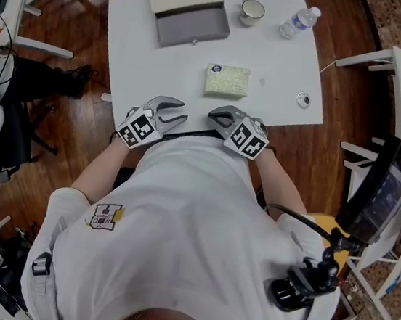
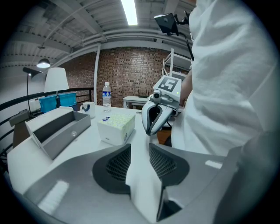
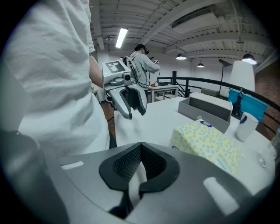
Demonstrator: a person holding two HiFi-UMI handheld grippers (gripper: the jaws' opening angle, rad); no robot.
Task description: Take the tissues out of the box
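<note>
Left gripper (image 1: pixel 182 112) rests at the near edge of a white table (image 1: pixel 286 64), close against the person's white shirt (image 1: pixel 193 213). Its jaws stand a little apart with nothing between them; only bare tabletop shows in the gap. Behind it, at the far edge of the table, sits an open grey box (image 1: pixel 193 23) with its pale lid tipped back. In the middle of the table, between the box and the two grippers and touching neither, lies the tissue pack (image 1: pixel 227 81), yellow-patterned, flat and outside the box. To the right, the right gripper (image 1: pixel 213 117) also rests at the near edge, pointing toward the left one, jaws pressed together and holding nothing. Farther back stand a cup (image 1: pixel 251 11) just beside the box and a lying water bottle (image 1: pixel 299 22). A small round object (image 1: pixel 303 99) lies near the right edge.
</note>
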